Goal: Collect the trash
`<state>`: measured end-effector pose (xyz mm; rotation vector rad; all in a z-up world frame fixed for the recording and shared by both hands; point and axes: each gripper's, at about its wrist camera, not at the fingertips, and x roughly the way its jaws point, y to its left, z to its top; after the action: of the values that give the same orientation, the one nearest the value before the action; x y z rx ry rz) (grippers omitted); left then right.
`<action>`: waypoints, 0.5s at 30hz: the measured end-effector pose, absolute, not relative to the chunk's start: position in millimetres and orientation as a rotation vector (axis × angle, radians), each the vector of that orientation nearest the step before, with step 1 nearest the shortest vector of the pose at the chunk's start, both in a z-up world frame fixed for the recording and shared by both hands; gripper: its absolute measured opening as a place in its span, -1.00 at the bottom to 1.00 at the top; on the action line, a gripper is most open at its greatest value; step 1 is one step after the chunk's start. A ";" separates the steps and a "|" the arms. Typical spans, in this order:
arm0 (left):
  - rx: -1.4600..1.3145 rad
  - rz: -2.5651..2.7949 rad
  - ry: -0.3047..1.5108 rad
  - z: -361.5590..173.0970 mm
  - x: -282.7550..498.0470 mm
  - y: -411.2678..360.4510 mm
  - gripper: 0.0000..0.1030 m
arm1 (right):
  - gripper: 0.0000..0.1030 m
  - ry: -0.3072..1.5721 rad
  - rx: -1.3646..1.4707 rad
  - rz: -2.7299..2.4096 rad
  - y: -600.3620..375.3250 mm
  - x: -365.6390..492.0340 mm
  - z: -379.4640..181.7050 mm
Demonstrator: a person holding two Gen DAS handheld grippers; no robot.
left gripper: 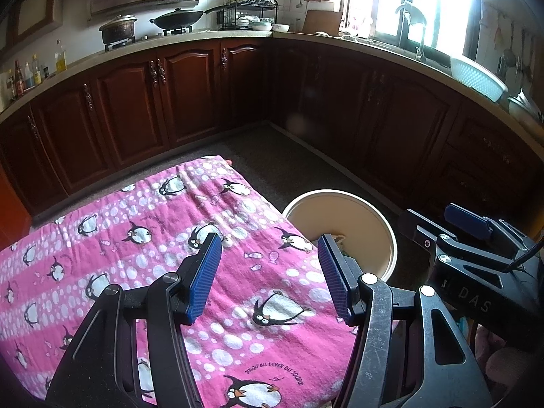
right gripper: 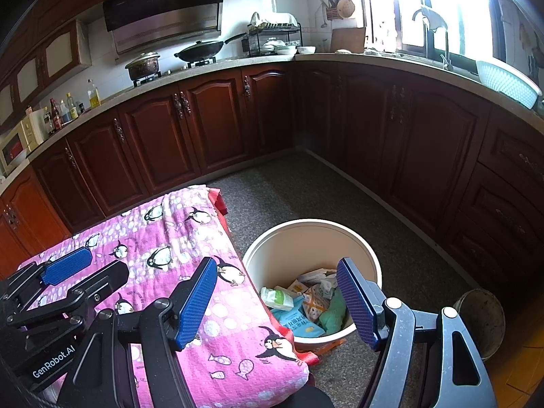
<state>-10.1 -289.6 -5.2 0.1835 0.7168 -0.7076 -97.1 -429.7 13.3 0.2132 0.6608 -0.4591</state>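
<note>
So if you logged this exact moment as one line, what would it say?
left gripper: open, empty, over penguin cloth | right gripper: open, empty | bin: on floor, holds wrappers | cloth: no trash seen

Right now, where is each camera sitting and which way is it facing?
Left wrist: rides the left claw, looking forward and down over the pink penguin cloth toward the cabinets; its own open fingers and the right claw show.
Right wrist: rides the right claw, over the trash bucket beside the cloth; its open fingers and the left claw show.
Shared: cloth, bucket, kitchen counter.
</note>
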 end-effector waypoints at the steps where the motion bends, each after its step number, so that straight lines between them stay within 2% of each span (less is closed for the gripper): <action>1: 0.182 -0.710 0.718 -5.4 -10.1 -289.8 0.12 | 0.37 0.660 0.213 -0.461 -429.7 -97.3 13.2; 15: 0.178 -0.705 0.737 -7.5 -8.5 -289.6 0.12 | 0.37 0.658 0.219 -0.464 -432.3 -98.2 11.6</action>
<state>-8.5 -289.6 -7.5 0.1781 0.7371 -0.7055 -98.2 -432.3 11.6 0.2189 0.6576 -0.4639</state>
